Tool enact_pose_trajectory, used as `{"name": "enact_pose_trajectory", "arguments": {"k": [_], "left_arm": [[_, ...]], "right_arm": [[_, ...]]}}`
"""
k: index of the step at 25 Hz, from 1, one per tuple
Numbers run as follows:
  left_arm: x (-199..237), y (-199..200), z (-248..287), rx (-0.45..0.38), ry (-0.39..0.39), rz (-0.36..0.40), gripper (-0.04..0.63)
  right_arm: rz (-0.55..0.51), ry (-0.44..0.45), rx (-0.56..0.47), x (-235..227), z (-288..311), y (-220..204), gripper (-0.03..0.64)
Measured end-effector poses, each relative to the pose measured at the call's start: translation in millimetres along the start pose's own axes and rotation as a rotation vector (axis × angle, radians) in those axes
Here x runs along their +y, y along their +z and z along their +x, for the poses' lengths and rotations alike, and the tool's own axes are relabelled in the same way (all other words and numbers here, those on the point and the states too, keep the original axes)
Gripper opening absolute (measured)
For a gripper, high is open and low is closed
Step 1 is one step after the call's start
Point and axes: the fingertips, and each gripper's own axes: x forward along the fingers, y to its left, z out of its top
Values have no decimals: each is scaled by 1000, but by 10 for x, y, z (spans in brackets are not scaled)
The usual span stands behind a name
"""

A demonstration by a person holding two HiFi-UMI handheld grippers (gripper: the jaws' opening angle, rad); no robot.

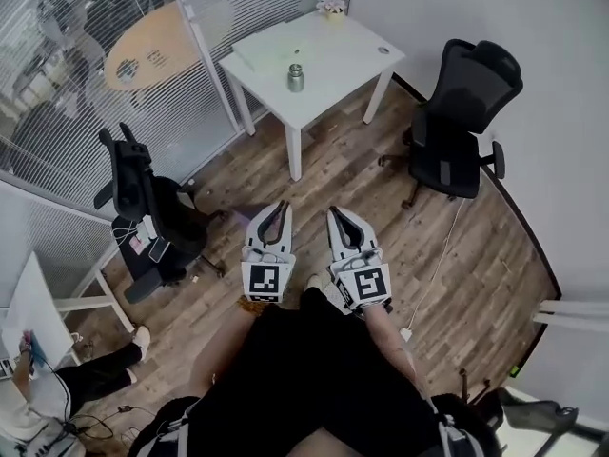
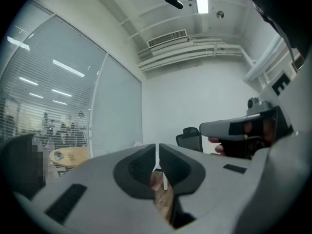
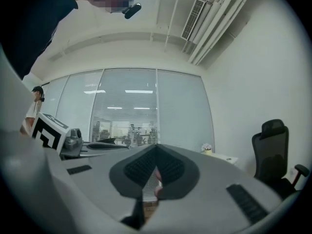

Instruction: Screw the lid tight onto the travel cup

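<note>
Wood-floored office: white square worktop [image 1: 335, 72] carries a small upright grey metal travel cup [image 1: 296, 77], contents unseen. Left hand-held gripper [image 1: 282, 206] and right hand-held gripper [image 1: 336, 213] hang closed, empty.

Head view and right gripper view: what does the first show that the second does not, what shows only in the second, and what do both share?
Only the head view shows the travel cup, the wooden floor and a second black chair beside the glass wall.

Only the right gripper view shows the ceiling vent, the pipes, and the ribbed pads of the right tongs, shut with nothing between them.

Both show the white table, the flower pot on it, the black office chair and the glass wall.
</note>
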Motion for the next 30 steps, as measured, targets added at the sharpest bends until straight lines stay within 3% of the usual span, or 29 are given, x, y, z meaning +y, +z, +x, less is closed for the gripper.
{"name": "enact_pose_trajectory", "arguments": {"k": [7,17,24,30], "left_arm": [[246,-99,836,46,107,3,29],[969,-366,2444,55,134,-15,29],[1413,-412,3545,66,124,-41,29],[1583,-634,4094,136,148,-52,29]], "right_arm": [[68,27,66,-1071,677,-236,-6],[72,88,140,-2038,2116,-409,-6],[-27,207,192,-2495,3165,-387,-6],[6,296,237,-2875,3864,-520,-6]]}}
